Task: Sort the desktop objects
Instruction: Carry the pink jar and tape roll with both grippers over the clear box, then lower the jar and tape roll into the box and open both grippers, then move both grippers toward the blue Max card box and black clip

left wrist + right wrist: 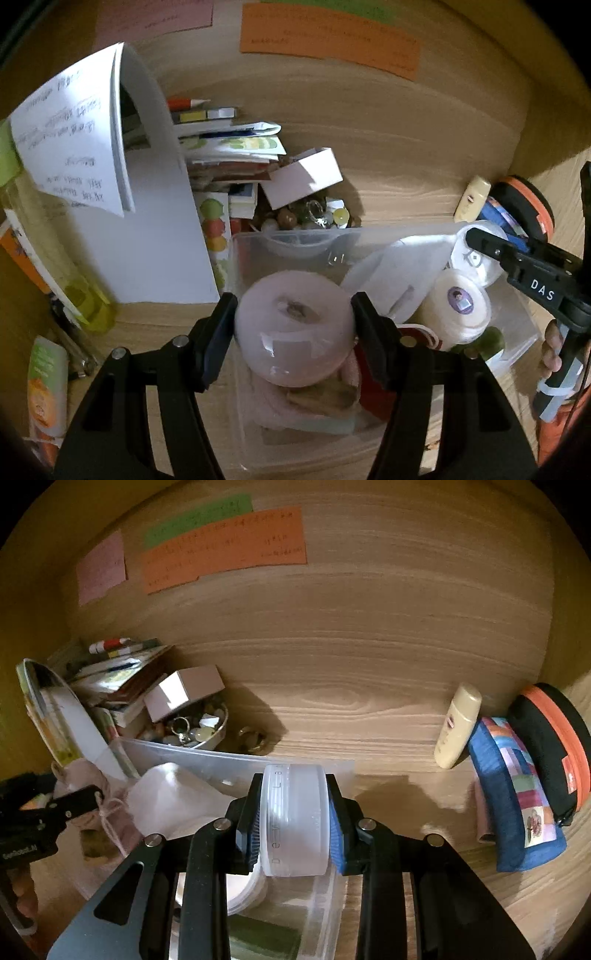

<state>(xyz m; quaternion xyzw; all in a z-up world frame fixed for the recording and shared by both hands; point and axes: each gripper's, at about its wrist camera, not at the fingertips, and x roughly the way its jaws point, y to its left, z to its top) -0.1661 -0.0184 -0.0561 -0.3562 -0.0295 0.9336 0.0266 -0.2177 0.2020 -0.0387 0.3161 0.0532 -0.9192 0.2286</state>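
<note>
1. At the far left of the left wrist view, a green-tinted bottle (pixel 55 280) stands beside leaning white papers (pixel 74 136). A wide swing of the left gripper (pixel 293 321) that way could probably topple them.
2. The left gripper grips a pale pink rounded bundle (pixel 293 325) between its pads, above the near end of the clear plastic bin (pixel 295 236). The bundle looks soft and slick, so it may squirm out and land outside the bin if the hold loosens early.
3. Behind the bin sits a small bowl of trinkets (pixel 199 727) with a white box (pixel 184 692) leaning over it. Nudging the bin's far wall could spill them.
4. The right gripper (pixel 293 814) clamps a frosted round jar (pixel 293 814) on edge, over the bin's right side. Held by its smooth flat faces, it could rotate or slide free.
5. Both grippers crowd the same bin, so a collision seems the likeliest mishap.
6. Rightmost, a cream tube (pixel 458 725) and two pouches (pixel 517 794) lie well apart from the action.
</note>
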